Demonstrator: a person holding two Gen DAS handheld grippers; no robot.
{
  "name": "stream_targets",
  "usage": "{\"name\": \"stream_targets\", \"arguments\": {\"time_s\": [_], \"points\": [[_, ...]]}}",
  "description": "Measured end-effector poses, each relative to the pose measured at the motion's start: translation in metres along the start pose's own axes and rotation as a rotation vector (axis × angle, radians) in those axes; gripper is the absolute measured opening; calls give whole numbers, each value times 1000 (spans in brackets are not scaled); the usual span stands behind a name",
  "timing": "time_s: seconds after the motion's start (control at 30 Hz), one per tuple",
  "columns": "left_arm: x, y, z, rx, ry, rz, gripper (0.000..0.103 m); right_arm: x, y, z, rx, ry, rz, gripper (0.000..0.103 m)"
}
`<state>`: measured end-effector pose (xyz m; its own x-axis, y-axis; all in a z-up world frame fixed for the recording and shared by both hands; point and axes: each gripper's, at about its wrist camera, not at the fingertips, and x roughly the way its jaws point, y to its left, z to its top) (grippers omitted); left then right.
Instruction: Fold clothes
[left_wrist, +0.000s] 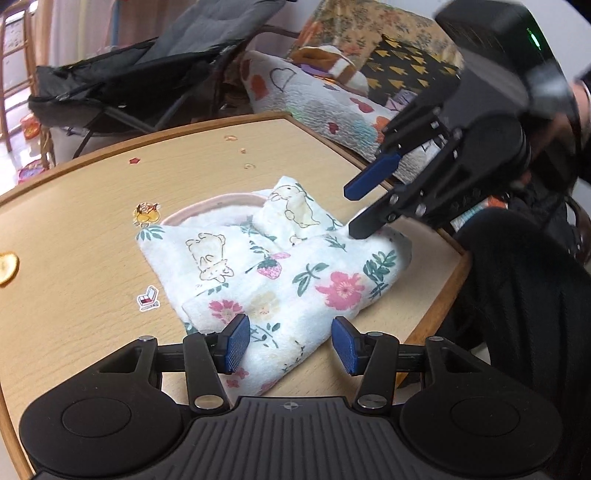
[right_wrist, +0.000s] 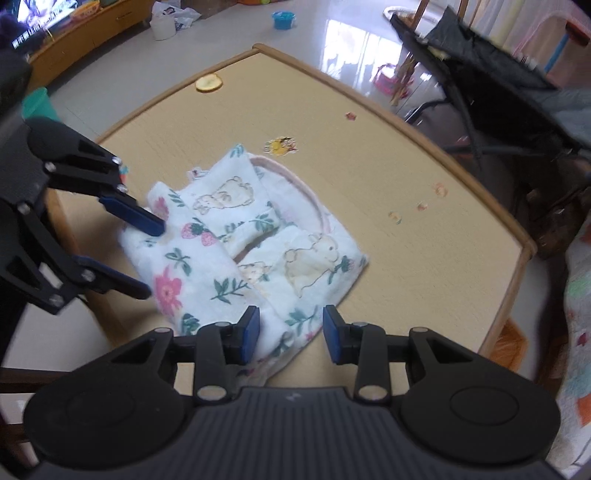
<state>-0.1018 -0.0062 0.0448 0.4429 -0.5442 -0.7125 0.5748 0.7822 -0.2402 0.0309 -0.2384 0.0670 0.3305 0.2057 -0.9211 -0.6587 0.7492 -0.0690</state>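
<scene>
Folded floral baby garment (left_wrist: 280, 266) between both parted grippers, left gripper (left_wrist: 290, 345) and right gripper (right_wrist: 291, 338), neither gripping; stickered wooden table (left_wrist: 92, 236), folding chair (left_wrist: 147, 70) behind.

**Around the table: stickers, chairs and floor clutter**

The wooden table (left_wrist: 85, 236) has a raised rim and light top. Stickers lie on it: a yellow cartoon one (left_wrist: 146, 214), a small red-and-white one (left_wrist: 149, 298), and a tiny red one (left_wrist: 134, 160) near the far edge. A round yellow slice-like disc (right_wrist: 209, 82) sits close to the rim. Beyond the table stands a dark folding chair (left_wrist: 147, 70). Beside it a quilt (left_wrist: 317, 99) with hearts lies under a black cloth with gold arrows (left_wrist: 406, 70). On the glossy floor (right_wrist: 354, 40) stand a blue tub (right_wrist: 284, 19) and a white container (right_wrist: 162, 26). A screen (right_wrist: 40, 18) glows on a low wooden unit.
</scene>
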Motion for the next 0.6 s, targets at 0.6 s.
{"name": "stream_targets", "arguments": {"time_s": [0.6], "points": [[15,6,0,-132,-16,15,53,-32,36,-23,117,-155,83,32]]}}
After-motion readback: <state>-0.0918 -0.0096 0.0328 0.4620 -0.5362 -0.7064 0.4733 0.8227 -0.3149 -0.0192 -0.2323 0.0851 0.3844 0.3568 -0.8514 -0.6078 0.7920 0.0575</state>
